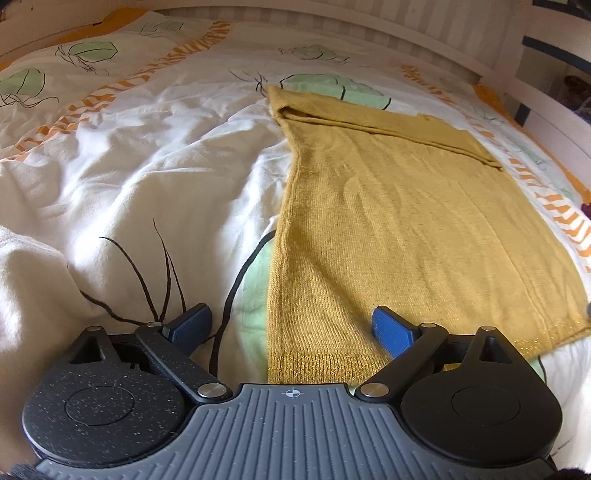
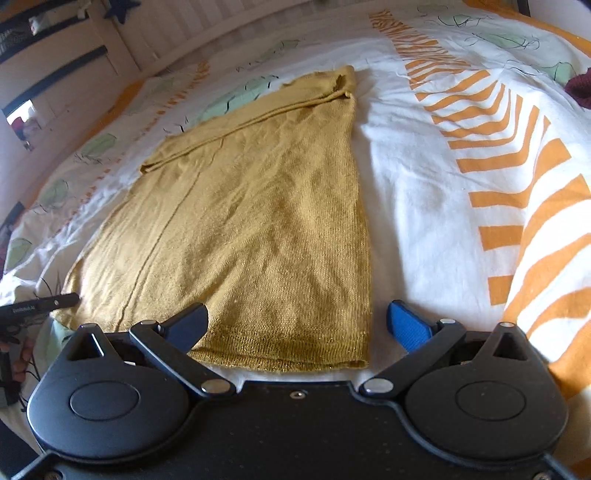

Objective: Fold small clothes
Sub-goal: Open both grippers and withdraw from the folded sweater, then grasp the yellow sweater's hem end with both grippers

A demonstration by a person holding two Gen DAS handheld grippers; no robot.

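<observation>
A mustard-yellow knit garment (image 1: 399,221) lies flat on the bed, its sleeves folded across the far end. It also shows in the right wrist view (image 2: 251,221). My left gripper (image 1: 291,325) is open and empty, just above the garment's near left hem corner. My right gripper (image 2: 297,321) is open and empty, over the near right hem corner. The left gripper's tip (image 2: 40,304) shows at the left edge of the right wrist view, beside the hem.
The white duvet (image 1: 147,166) with orange stripes and green prints is rumpled to the left. A white slatted bed frame (image 1: 369,22) runs along the far side. A dark red item (image 2: 580,86) lies at the far right on the bed.
</observation>
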